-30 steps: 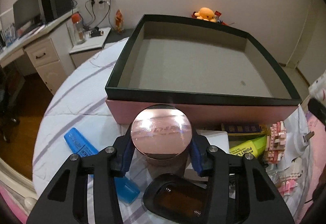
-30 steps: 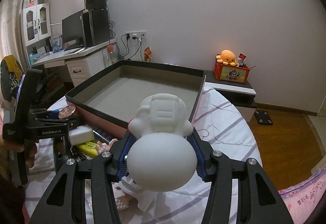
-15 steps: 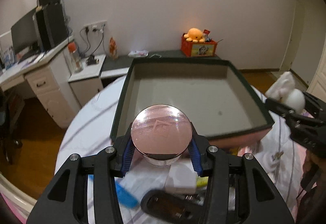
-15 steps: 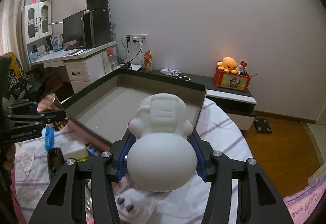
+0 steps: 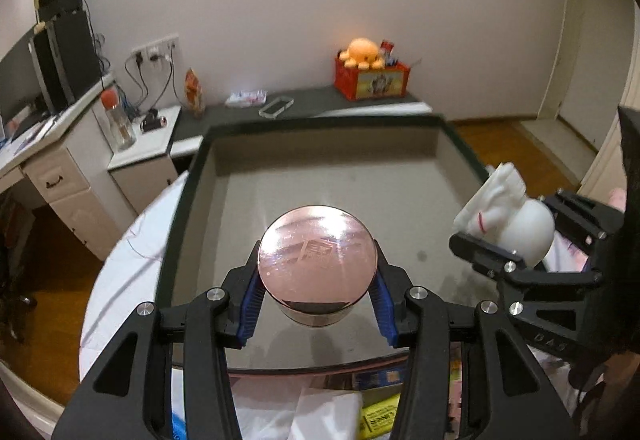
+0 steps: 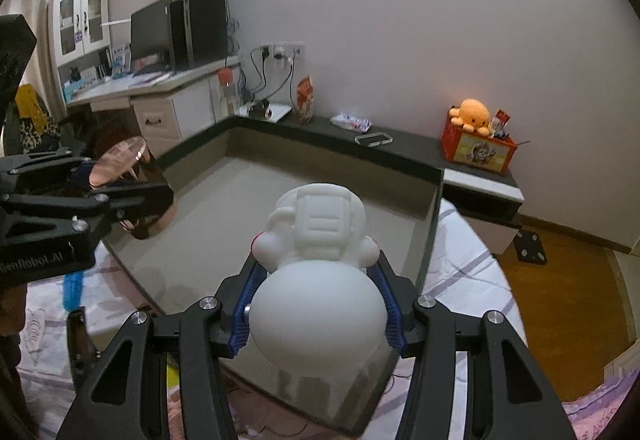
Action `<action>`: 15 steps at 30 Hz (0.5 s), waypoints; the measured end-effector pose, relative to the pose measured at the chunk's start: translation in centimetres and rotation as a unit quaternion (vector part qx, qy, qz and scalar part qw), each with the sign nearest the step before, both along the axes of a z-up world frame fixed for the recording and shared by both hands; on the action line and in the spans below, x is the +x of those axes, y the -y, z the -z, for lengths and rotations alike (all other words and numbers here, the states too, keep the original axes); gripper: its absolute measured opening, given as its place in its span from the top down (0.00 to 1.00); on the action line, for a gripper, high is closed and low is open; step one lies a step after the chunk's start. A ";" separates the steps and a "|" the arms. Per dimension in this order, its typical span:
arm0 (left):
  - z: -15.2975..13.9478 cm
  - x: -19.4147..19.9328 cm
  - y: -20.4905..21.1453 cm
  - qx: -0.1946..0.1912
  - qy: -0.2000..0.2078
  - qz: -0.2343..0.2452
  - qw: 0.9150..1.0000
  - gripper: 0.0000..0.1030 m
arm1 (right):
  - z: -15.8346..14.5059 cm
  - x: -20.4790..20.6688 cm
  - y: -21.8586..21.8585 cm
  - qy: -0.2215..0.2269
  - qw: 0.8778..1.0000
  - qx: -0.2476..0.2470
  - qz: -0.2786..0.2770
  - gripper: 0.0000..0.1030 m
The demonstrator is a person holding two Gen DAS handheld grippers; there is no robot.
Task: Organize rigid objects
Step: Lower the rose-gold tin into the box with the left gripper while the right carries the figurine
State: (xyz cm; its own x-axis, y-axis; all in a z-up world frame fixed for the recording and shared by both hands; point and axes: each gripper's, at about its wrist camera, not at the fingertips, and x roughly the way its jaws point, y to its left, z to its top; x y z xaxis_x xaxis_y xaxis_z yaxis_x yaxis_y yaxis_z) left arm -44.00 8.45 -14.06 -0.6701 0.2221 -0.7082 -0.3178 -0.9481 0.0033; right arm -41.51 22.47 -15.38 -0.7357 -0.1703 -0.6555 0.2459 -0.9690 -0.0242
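Both grippers have come forward over the box (image 5: 192, 176) since a second ago — earlier they hung short of its near wall, above the clutter on the bed. Left gripper (image 5: 317, 282) clamps a round pink tin (image 5: 317, 254) between its blue pads, lid up, held in the air above the box floor. Right gripper (image 6: 316, 298) grips a white figurine (image 6: 318, 272) by its round base — it hangs over the box's near right part. Nothing lies in the box.
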 end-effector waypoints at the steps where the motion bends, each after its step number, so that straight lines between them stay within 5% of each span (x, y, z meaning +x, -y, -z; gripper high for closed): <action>1: 0.4 -0.2 0.1 0.003 0.005 -0.001 1.000 0.54 | 0.3 -0.2 -0.1 0.003 1.000 0.000 0.000 0.48; 9: 1.6 -0.1 1.1 -0.001 0.014 -0.015 1.000 0.50 | 1.5 -0.6 -0.2 0.025 1.000 -0.016 -0.007 0.48; 11: 1.3 0.6 1.6 0.001 0.006 -0.017 1.000 0.29 | 1.5 -0.3 -0.1 0.026 1.000 -0.015 -0.006 0.48; 15: 0.4 2.4 2.9 -0.013 -0.016 -0.032 0.999 0.18 | 0.9 0.8 0.0 0.019 1.000 -0.018 -0.002 0.43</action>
